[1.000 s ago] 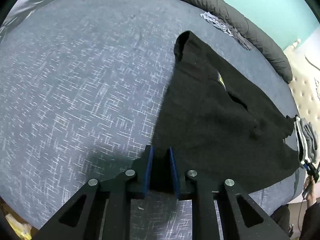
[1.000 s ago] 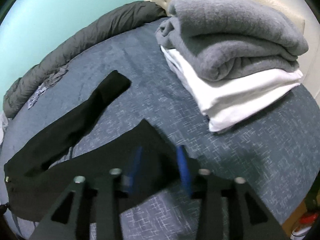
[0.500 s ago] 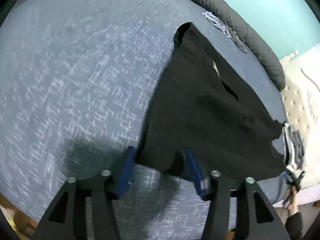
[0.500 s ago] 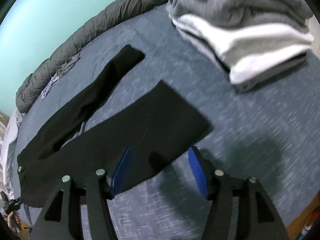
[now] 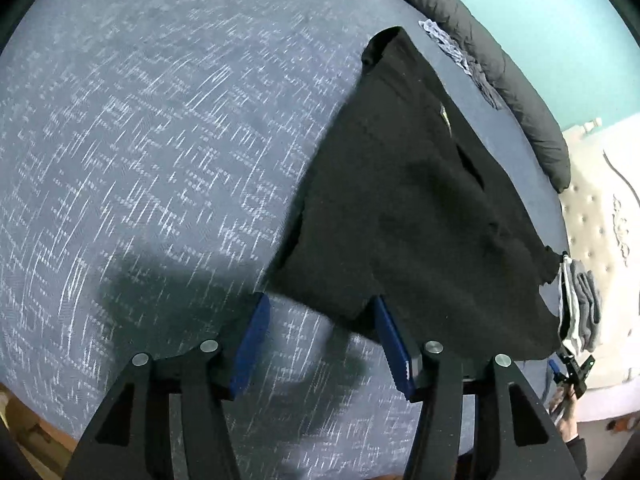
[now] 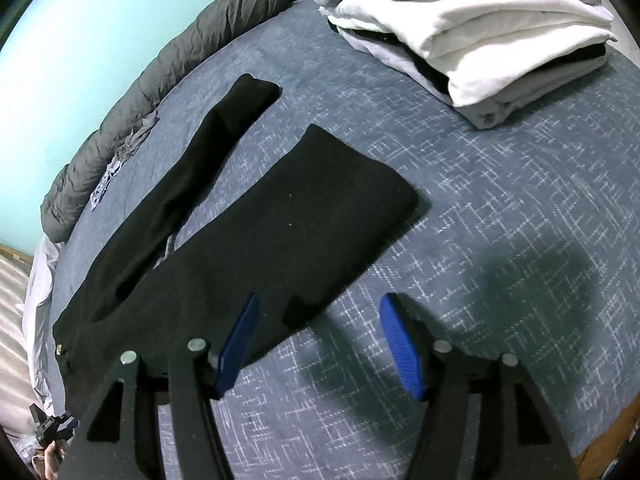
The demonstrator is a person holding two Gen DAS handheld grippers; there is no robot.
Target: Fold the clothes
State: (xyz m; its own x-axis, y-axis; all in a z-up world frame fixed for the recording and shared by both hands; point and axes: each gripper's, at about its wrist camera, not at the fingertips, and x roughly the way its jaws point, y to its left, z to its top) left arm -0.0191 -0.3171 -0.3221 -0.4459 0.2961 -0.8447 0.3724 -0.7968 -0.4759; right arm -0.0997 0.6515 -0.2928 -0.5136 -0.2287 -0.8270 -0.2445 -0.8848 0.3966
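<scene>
A pair of black trousers (image 6: pixel 256 236) lay flat on the bed (image 6: pixel 500 208), whose cover was blue-grey with a pale crosshatch print. In the right wrist view the two legs spread apart: the nearer leg ended in a broad hem close to the middle of the bed, and the farther leg (image 6: pixel 224 128) ran narrow toward a dark grey duvet (image 6: pixel 192 40) bunched along the far edge by the teal wall. The waist end lay at the lower left of that view.

The right claw (image 6: pixel 320 340) was open, its blue pads wide apart and holding nothing. It hung just above the bed at the near edge of the closer leg; its left pad (image 6: pixel 236 344) overlapped the cloth's edge in the picture, though contact could not be told. Its shadow fell on the cover to the right.

The left claw (image 5: pixel 324 344) was also open and empty, with its blue pads spread at the trousers' near edge in the left wrist view. A corner of the black cloth (image 5: pixel 400 208) lay just ahead, between the pads, and this view was streaked with motion blur.

A stack (image 6: pixel 472 36) of folded clothes, grey on top with white below, sat at the far right of the bed, apart from the trousers.
</scene>
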